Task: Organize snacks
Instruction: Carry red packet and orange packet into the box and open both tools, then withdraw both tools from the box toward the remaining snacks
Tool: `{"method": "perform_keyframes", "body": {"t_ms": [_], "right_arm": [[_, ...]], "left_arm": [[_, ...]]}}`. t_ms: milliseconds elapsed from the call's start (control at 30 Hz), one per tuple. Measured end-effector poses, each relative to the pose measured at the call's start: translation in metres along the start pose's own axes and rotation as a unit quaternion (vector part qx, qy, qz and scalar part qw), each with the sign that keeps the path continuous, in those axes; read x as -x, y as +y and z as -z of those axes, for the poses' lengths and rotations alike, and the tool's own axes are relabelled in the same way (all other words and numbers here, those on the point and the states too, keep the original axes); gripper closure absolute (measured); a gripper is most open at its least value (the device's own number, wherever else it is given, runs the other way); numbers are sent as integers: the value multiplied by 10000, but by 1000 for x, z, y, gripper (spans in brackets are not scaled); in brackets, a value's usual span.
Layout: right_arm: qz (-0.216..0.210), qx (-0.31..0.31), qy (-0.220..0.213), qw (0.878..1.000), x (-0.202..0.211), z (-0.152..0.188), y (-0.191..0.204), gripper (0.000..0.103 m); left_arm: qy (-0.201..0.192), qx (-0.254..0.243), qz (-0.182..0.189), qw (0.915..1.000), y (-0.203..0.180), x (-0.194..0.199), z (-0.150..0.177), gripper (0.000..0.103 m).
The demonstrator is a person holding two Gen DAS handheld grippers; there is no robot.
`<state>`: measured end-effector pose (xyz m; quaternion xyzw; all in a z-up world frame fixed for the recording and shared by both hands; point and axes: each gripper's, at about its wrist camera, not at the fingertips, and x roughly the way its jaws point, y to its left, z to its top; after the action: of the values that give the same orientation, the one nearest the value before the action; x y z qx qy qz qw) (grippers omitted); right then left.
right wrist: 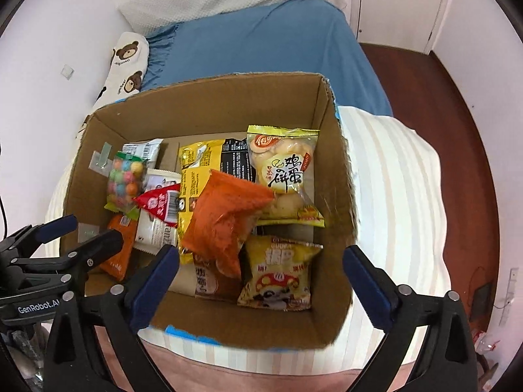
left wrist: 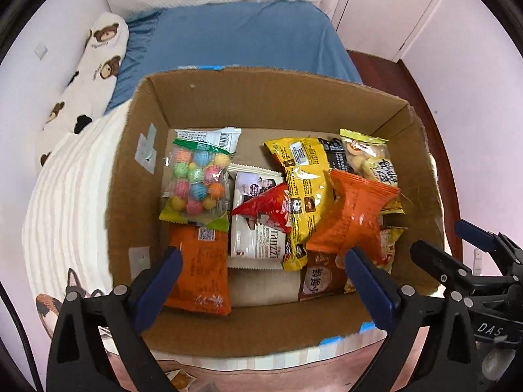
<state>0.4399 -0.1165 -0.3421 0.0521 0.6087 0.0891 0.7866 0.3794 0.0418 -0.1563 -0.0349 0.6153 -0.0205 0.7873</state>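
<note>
Both the left gripper [left wrist: 261,258] and right gripper [right wrist: 261,254] hang released above the brown cardboard box [left wrist: 137,170]. The puffy orange foil packet [right wrist: 225,219] sits tilted atop the pile; I reckon a careless nudge could slide it.

The left gripper [left wrist: 261,261] was built of matte black plastic arms that tapered forward into two fingers [left wrist: 170,269] faced with dark blue pads, and round silver screw heads were set at the joints of each arm. The same black frame, blue-padded fingers [right wrist: 359,266] and silver screws were seen on the right gripper [right wrist: 261,261]. White lettering was printed on the black bodies: "DAS" was read on the right gripper as seen in the left wrist view, and "GenRobot.AI" on the left gripper as seen in the right wrist view.
</note>
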Motion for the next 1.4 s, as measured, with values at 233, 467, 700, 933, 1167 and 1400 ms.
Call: {"method": "perform_keyframes", "body": {"t_ms": [233,467,700,933,1167,1400], "right_arm": [[91,61,-610,9981,49,33,10,1],[84,179,-1082,9939,92,66,21,1],[7,196,-1372,9903,123,98,25,1],[-319,-29,-1329,9906,120,125,16,1],[-1003,-647,-813,9895,49,146,-27,7],[-1195,-1196,-465,9845,-60,142,-74,19]], "left_arm": [[-689,-38,-107,9976,-2,47,30,1],[-1270,-99,-201,9916,-6,94,64,1],[-1523,-68,-225,9881,-10,119,96,1],[-1784,149,-667,9816,-12,123,123,1],[-1371,551,-496,9878,6,63,147,1],[-465,983,-887,9901,21,-35,170,1]]}}
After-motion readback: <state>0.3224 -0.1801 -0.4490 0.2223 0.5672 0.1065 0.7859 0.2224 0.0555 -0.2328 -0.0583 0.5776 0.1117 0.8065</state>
